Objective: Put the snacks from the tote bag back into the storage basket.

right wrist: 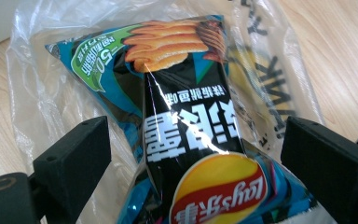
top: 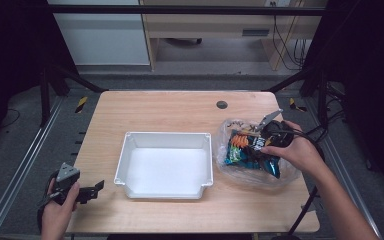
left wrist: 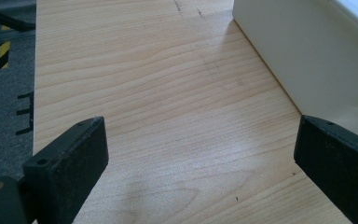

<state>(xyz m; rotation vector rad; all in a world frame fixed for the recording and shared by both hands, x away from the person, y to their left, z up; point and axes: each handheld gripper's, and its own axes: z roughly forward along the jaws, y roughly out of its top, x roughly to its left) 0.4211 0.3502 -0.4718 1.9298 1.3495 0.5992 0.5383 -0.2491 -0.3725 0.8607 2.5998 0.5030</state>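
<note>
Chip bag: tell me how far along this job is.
Done: nothing yet; the white tray holds nothing. In hand: the right gripper hangs open over the chip bag, jaws either side of it and not pressing; the bag lies on a clear plastic bag right of the tray. Left: probably grip it and move it to the tray. The left gripper waits open by the tray's wall.

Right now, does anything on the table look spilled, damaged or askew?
Nothing stands out. The chip bag lies intact on a crumpled clear plastic bag, right of the white bin, which sits square on the table. The right gripper straddles the chip bag with open jaws; the left gripper is open over bare wood.
</note>
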